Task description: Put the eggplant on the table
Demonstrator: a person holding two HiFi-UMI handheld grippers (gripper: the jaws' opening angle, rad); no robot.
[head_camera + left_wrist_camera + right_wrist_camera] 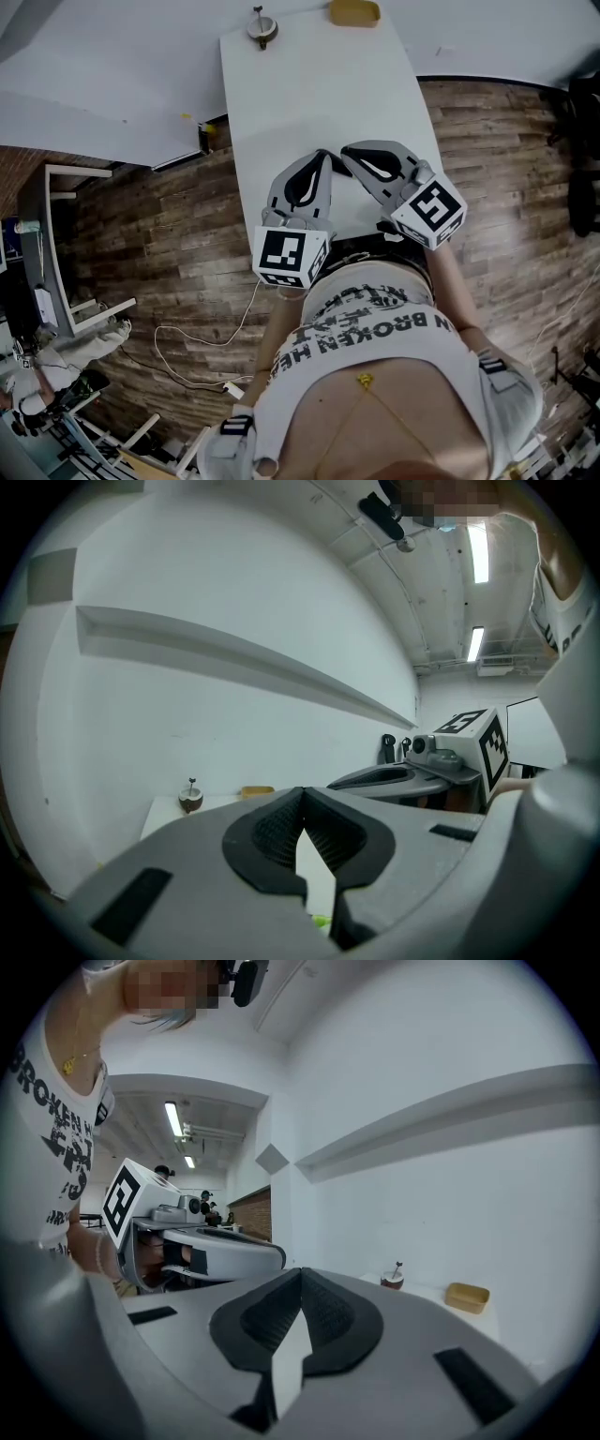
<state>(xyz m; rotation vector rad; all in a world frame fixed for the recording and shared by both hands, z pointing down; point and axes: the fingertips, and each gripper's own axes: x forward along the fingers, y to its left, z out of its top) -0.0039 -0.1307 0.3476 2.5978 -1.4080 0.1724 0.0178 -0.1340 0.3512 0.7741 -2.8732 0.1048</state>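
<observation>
A person stood at the near end of a long white table, holding the grey two-jaw left gripper and the matching grey right gripper side by side above its near edge, close to the body. The tips of the two pointed toward each other and were almost touching. Each gripper's own view showed its dark ribbed pads meeting at the tips, with nothing between them.

The eggplant showed in no view, so its direction from either gripper and the lie of its long axis could not be told. A green sliver showed below the left gripper's jaws, but too little of it was visible to identify.

At the table's far end sat a small brown round cup with an upright stem and a shallow yellow dish, both well apart from the grippers. The rest of the top was bare.

With the grippers level, neither hand looked better placed. The task appeared not yet begun, and finding the eggplant seemed the first need.
</observation>
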